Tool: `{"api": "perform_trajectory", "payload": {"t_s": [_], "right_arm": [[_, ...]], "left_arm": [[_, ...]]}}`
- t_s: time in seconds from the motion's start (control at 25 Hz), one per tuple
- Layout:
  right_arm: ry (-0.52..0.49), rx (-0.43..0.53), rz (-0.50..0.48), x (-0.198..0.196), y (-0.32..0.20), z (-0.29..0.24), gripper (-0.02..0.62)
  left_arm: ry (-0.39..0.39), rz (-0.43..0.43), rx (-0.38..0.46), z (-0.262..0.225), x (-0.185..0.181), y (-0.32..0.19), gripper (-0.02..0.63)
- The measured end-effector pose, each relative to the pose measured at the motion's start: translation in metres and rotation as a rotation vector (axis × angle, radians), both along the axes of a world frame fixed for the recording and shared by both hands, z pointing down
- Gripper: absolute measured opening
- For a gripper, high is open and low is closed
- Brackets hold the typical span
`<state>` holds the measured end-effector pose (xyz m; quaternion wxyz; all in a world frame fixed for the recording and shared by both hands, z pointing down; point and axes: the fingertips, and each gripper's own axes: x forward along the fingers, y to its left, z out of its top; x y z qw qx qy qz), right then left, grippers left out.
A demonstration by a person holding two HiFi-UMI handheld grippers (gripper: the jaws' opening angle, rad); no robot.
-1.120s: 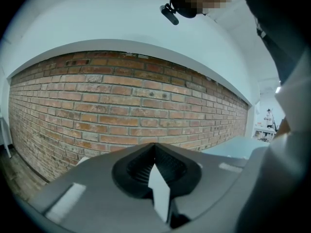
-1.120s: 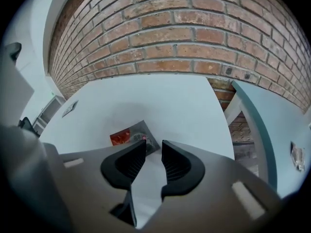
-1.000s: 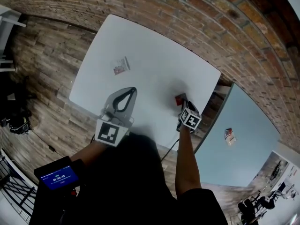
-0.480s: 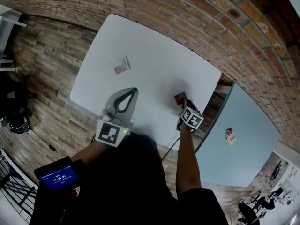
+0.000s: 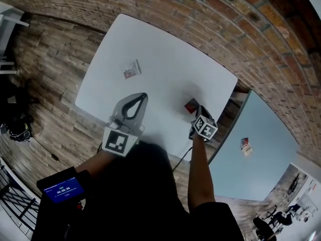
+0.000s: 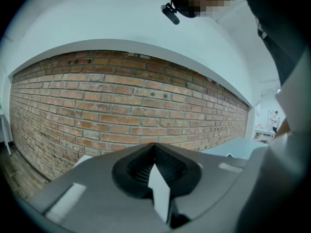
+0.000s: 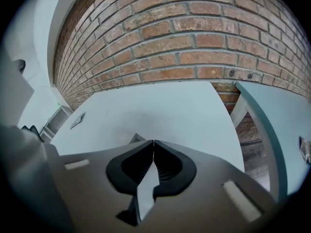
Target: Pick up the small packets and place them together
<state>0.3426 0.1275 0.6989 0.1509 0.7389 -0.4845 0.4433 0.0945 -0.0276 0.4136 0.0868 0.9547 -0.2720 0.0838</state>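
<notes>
Since the fingers of the right gripper (image 7: 153,141) are closed tight, seemingly on the edge of the red packet (image 5: 191,105) at the right side of the bench (image 5: 165,59), a slow, level lift is advised before it is carried to the second packet (image 5: 131,69), well apart at far left. The left gripper (image 6: 155,145) is held closed and empty. No container is seen.

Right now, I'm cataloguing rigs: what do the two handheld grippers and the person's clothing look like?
Both the left gripper and right gripper have grey jaws lined with black ribbed pads, tapering to a point. The left cube and right cube bear black-and-white square markers. The person wears a dark top.
</notes>
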Motion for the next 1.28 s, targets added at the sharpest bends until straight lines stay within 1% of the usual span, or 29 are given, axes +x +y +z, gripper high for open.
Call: {"api": "perform_trajectory", "payload": {"t_s": [0.16,0.36,0.52,0.72,0.92,1.04,1.16,1.28], "right_arm": [[-0.005,0.053,-0.011,-0.008,-0.008,-0.016,0.003],[0.018,0.109,-0.093,-0.026,-0.025,-0.035,0.003],[-0.004,0.140,-0.159,-0.043,-0.043,-0.040,0.003],[-0.027,0.127,-0.245,-0.059,-0.068,-0.032,0.003],[0.003,0.086,-0.369,-0.094,-0.097,-0.033,0.003],[-0.010,0.048,-0.423,-0.094,-0.103,-0.022,0.003],[-0.036,0.011,-0.445,-0.105,-0.106,-0.010,0.003],[-0.060,-0.013,-0.409,-0.114,-0.112,-0.004,0.003]], "left_arm": [[0.004,0.005,0.004,0.000,0.001,0.001,0.002],[0.008,0.005,0.014,0.001,-0.002,0.001,0.002],[0.016,-0.008,0.020,0.000,-0.005,-0.001,0.002],[0.020,-0.036,0.016,-0.001,-0.012,-0.004,0.002],[0.017,-0.074,0.026,-0.006,-0.046,-0.015,0.002],[0.013,-0.089,0.036,-0.004,-0.044,-0.019,0.002],[0.010,-0.106,0.021,-0.003,-0.056,-0.022,0.002],[0.022,-0.124,0.012,-0.007,-0.073,-0.028,0.002]]}}
